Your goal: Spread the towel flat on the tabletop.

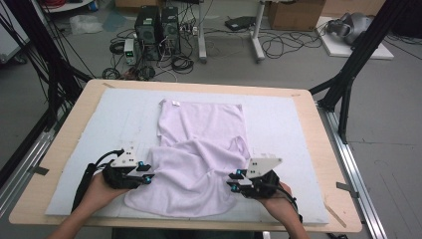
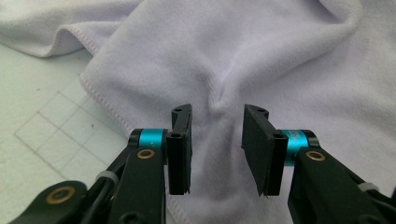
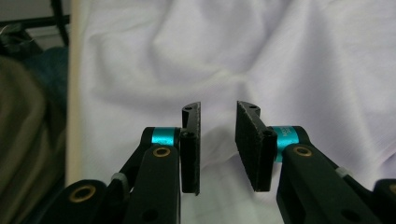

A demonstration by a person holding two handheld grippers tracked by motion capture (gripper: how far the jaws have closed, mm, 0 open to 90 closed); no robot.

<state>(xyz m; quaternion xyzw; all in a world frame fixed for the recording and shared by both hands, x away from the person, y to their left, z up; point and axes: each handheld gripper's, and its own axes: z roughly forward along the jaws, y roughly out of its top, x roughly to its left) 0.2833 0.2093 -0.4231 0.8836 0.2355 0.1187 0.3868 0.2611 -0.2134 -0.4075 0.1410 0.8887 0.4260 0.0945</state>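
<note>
Both jaws apart over towel (image 2: 261,60)

Left gripper (image 1: 148,178): held in the person's left hand (image 1: 97,191) at the near left, jaws pointed right toward the centre; jaws parted, a clear gap seen between the black pads (image 2: 180,149) in the left gripper view.

Right gripper (image 1: 231,182): held in the right hand (image 1: 276,201) at the near right, jaws pointed left; jaws likewise parted, nothing clamped between them.

Both forearms are entered from the near edge.
</note>
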